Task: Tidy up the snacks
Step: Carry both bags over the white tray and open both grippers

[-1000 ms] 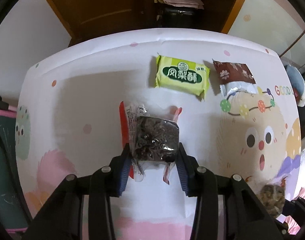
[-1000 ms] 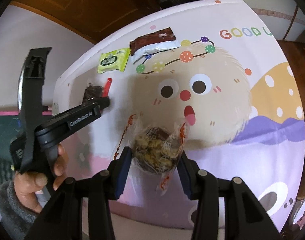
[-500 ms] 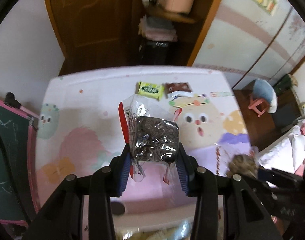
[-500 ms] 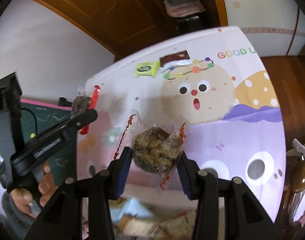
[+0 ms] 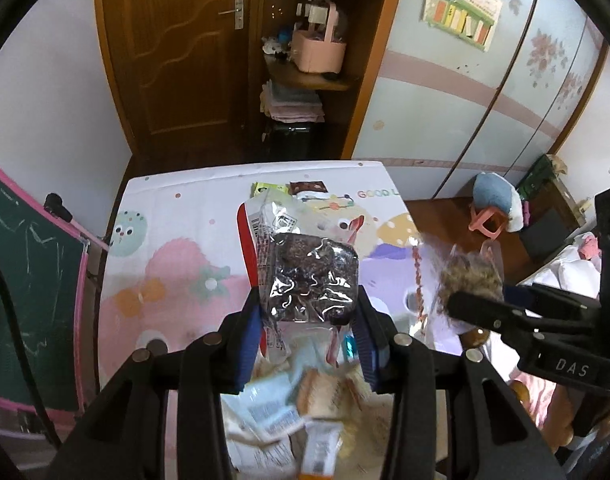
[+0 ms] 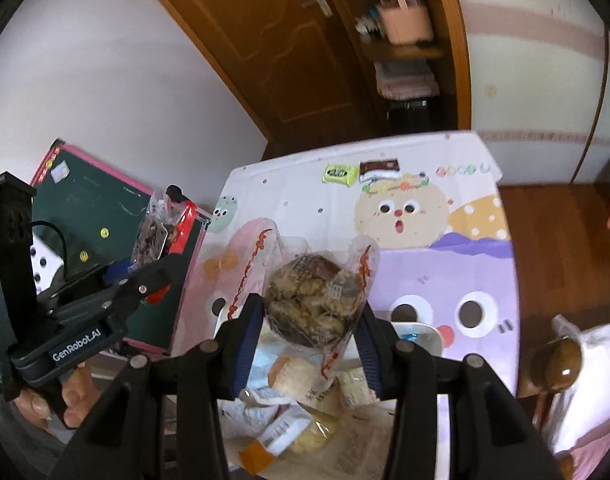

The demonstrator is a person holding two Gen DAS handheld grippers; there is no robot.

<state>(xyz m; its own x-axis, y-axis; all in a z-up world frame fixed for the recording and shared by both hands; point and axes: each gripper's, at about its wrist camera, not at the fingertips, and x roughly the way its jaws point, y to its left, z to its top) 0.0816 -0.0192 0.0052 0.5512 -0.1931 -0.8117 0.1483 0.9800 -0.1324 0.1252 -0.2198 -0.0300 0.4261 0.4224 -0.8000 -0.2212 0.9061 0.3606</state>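
My left gripper (image 5: 308, 312) is shut on a dark cake in a clear, red-edged wrapper (image 5: 311, 280), held high over the cartoon tablecloth (image 5: 177, 240). My right gripper (image 6: 309, 320) is shut on a tan nutty snack packet (image 6: 311, 300), also raised. Each wrist view shows the other gripper: the right gripper (image 5: 481, 296) with its tan packet (image 5: 469, 276), and the left gripper (image 6: 145, 268) with the dark cake (image 6: 151, 236). A yellow-green packet (image 6: 338, 173) and a brown packet (image 6: 379, 168) lie at the table's far edge.
A heap of several wrapped snacks (image 6: 297, 392) lies in a white container (image 6: 425, 330) under both grippers. A pink-framed chalkboard (image 5: 33, 300) stands left of the table. Behind are a wooden door (image 5: 177, 60) and shelves (image 5: 319, 50); a pink stool (image 5: 489, 220) is at the right.
Both grippers have lifted up and back from the table, each with its packet. The table looks smaller and farther, and the heap of snacks has come into view below.
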